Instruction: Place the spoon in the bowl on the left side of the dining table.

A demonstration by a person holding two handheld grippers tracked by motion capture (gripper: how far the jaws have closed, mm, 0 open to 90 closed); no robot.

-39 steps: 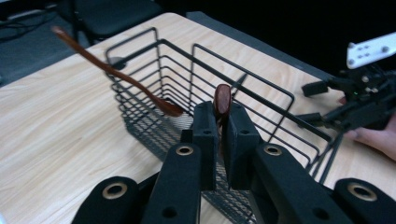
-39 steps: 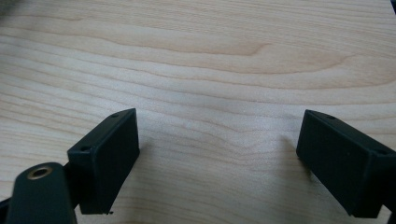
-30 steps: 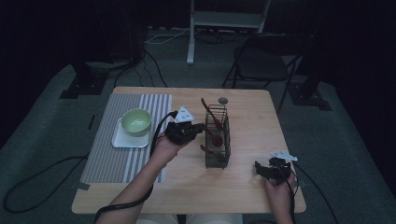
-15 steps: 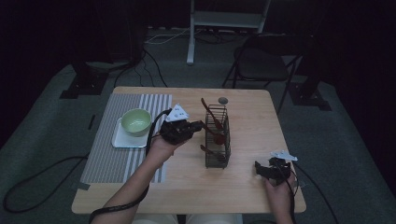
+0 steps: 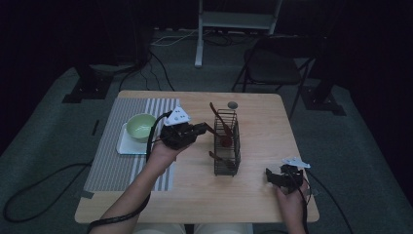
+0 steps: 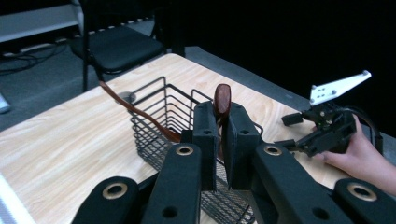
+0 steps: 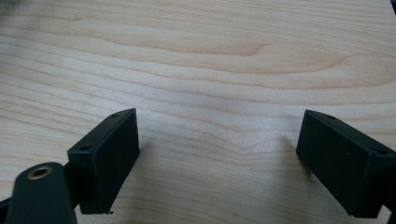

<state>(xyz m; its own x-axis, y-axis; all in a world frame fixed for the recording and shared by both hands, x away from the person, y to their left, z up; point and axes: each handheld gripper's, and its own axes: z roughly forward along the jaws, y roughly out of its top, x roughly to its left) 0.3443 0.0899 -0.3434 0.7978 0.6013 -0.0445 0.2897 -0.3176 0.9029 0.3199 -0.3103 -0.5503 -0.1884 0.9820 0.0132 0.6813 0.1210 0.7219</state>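
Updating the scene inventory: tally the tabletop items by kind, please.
Wire basket: 1
Wooden utensils: 3, one in the left tongs (spoon), one leaning out, one low inside the basket
Green bowl: 1
White tray: 1
Striped mat: 1
Small grey round object: 1
Total: 8

No legible text, label, brand, number or sign appears on any surface in the three views.
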